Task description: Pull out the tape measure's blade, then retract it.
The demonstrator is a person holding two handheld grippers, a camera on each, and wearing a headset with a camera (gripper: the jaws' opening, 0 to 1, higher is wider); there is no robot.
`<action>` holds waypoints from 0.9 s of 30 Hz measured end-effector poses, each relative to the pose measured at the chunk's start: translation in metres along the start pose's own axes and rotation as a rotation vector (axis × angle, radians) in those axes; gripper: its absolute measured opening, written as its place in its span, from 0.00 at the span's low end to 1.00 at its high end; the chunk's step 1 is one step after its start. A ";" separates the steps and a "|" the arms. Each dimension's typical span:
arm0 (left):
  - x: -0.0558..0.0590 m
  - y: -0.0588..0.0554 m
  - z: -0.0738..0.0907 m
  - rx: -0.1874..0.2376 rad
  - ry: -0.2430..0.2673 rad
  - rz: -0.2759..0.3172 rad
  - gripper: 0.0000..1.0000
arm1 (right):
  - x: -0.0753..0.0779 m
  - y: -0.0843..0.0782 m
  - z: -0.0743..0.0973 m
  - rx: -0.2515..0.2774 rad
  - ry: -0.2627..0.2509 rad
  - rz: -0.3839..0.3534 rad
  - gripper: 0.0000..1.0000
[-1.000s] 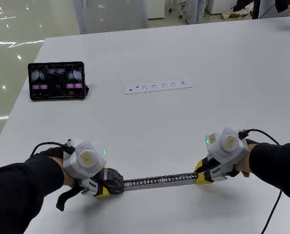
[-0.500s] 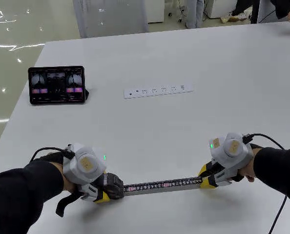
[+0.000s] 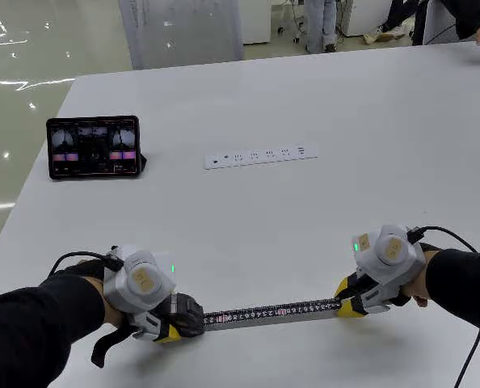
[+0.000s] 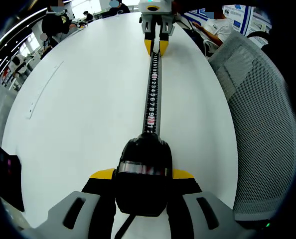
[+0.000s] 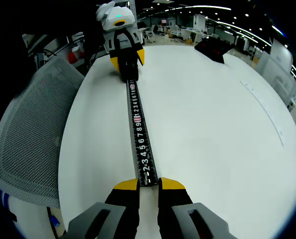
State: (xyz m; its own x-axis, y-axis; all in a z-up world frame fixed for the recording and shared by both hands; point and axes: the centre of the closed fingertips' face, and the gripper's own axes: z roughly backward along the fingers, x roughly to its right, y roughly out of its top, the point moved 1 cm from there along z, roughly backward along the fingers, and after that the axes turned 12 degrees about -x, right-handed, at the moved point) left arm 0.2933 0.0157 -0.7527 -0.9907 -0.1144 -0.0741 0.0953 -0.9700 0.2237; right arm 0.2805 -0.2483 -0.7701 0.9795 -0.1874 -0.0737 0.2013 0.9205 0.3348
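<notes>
Low on the white bench (image 3: 305,105), the left hand-held gripper (image 3: 174,325) clamps the tape measure case (image 4: 143,167); the right hand-held gripper (image 5: 148,185) pinches the extended blade (image 5: 138,127) at its tip.

Blade (image 3: 272,312) spans the near table (image 3: 345,121) from the tape measure case (image 3: 193,311) in left gripper (image 3: 178,320) to right gripper (image 3: 347,305), barring passage at surface level. Beyond it bare top; power strip (image 3: 260,154) and tablet (image 3: 94,146) well apart. Mesh chair (image 4: 257,114) near table edge.

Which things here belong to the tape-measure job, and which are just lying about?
In the job: tape measure case, held in the left tongs; blade, pulled out, its end pinched by the right tongs.
Lying about: tablet, power strip, mesh chair.
</notes>
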 end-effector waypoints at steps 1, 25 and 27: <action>0.000 0.000 0.000 0.000 0.000 0.000 0.34 | 0.000 0.000 0.000 0.000 0.000 0.000 0.10; -0.001 0.000 0.000 -0.020 0.009 -0.011 0.35 | -0.002 0.002 -0.001 -0.063 -0.013 0.072 0.12; -0.001 -0.001 0.001 -0.024 0.012 -0.012 0.35 | -0.002 0.002 -0.001 -0.080 -0.017 0.096 0.12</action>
State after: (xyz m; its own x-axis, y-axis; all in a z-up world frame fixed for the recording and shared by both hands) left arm 0.2939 0.0167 -0.7518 -0.9905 -0.1055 -0.0878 0.0863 -0.9761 0.1994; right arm 0.2789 -0.2454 -0.7704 0.9944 -0.1022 -0.0285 0.1061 0.9588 0.2634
